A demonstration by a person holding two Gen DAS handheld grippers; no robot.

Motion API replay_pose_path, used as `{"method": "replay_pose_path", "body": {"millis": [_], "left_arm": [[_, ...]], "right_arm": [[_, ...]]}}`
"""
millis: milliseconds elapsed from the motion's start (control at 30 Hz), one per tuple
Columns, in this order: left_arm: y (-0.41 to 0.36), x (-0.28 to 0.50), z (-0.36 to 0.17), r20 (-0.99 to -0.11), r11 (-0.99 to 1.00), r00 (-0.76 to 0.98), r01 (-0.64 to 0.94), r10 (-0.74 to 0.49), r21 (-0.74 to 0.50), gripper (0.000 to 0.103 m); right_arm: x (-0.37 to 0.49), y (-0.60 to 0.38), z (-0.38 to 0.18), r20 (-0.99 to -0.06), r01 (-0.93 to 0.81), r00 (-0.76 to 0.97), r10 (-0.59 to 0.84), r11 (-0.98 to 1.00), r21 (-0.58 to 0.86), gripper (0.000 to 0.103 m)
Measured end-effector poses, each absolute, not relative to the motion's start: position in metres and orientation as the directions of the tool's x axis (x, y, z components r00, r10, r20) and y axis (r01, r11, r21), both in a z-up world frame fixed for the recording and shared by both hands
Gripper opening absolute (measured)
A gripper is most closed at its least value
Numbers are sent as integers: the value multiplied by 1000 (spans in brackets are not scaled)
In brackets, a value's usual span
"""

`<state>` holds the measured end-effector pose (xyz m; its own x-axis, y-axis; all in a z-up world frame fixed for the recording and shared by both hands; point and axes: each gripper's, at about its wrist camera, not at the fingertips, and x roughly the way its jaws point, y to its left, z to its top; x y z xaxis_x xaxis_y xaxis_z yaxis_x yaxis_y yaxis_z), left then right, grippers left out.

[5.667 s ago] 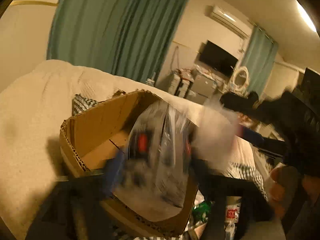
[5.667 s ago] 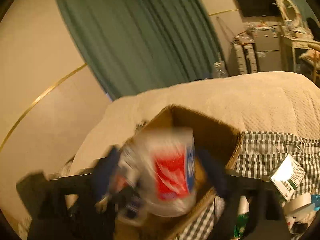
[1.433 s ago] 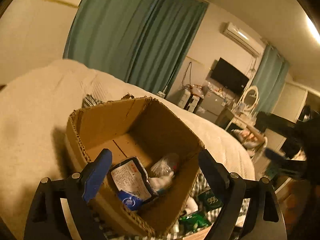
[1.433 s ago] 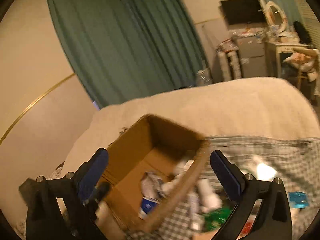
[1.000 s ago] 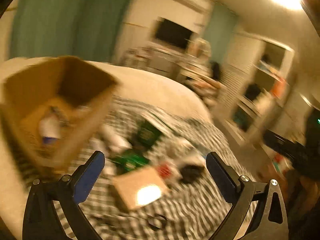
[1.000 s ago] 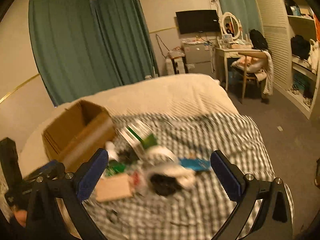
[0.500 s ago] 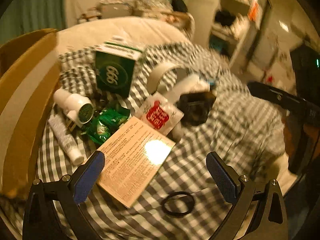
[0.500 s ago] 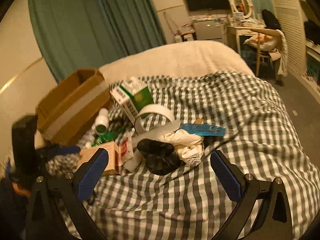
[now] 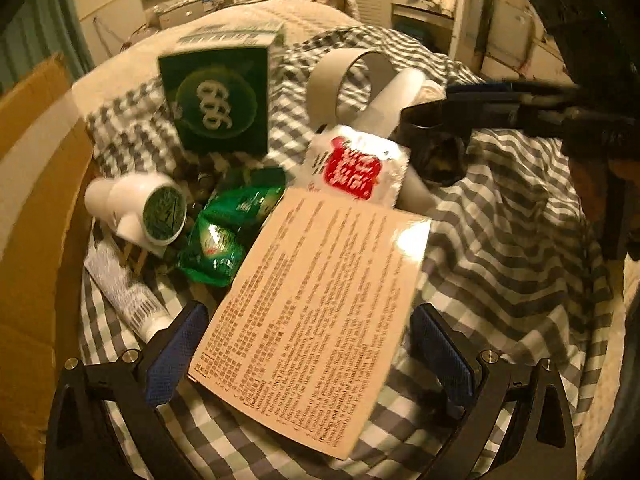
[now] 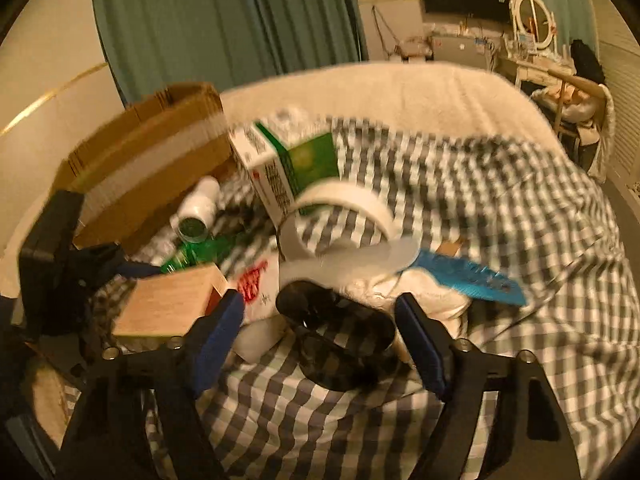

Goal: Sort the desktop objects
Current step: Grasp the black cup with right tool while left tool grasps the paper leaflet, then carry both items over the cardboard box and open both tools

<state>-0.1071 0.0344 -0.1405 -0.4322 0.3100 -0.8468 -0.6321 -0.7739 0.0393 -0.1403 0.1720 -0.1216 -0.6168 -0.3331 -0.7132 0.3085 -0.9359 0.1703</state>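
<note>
Tan printed box [image 9: 320, 312] lies flat on checked cloth [image 9: 520, 264]; left claw [image 9: 308, 356] wide open astride it, no grip. Right claw [image 10: 320, 344] wide open round black glasses [image 10: 340, 336].

Left gripper [image 9: 308, 354]: jaws spread wide, blue pads on either side of the near end of the tan box, not touching it.
Tan box [image 9: 316, 300]: flat, printed with dense black text, a bright glare spot at its right edge, lying on the checked cloth [image 9: 500, 248].
Red-and-white sachet [image 9: 356, 166]: at the box's far end.
Green packet [image 9: 224, 228]: crumpled, left of the box.
White bottle [image 9: 140, 208]: on its side, green cap facing the camera.
White tube [image 9: 124, 292]: beside the cardboard box [image 9: 32, 184].
Green carton [image 9: 218, 100]: upright, marked 999.
Tape roll [image 9: 352, 76]: standing behind the sachet.
Right gripper [image 9: 460, 114]: reaching in from the right over a dark object [image 9: 440, 156]; jaw state unclear.
</note>
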Motion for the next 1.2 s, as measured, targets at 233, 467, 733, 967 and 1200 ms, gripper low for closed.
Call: {"method": "replay_pose_path", "body": {"millis": [233, 467, 733, 967, 1200], "left_arm": [[19, -118, -120, -824, -851, -389, -487, 412, -196, 91], [41, -94, -101, -862, -887, -388, -442, 325, -135, 85], [23, -89, -67, -813, -920, -458, -321, 360, -226, 85], [-2, -78, -15, -707, -949, -634, -219, 314, -225, 85], [-50, -59, 61, -542, -963, -806, -121, 238, -243, 85]], "right_arm": [[-132, 164, -119, -763, 308, -575, -295, -942, 133, 39], [-100, 159, -104, -776, 316, -565, -281, -942, 111, 30], [-92, 179, -73, -715, 273, -630, -302, -949, 160, 30], [-78, 173, -31, -650, 306, -684, -332, -939, 158, 30], [-70, 155, 51, -509, 355, -745, -431, -903, 244, 30]]}}
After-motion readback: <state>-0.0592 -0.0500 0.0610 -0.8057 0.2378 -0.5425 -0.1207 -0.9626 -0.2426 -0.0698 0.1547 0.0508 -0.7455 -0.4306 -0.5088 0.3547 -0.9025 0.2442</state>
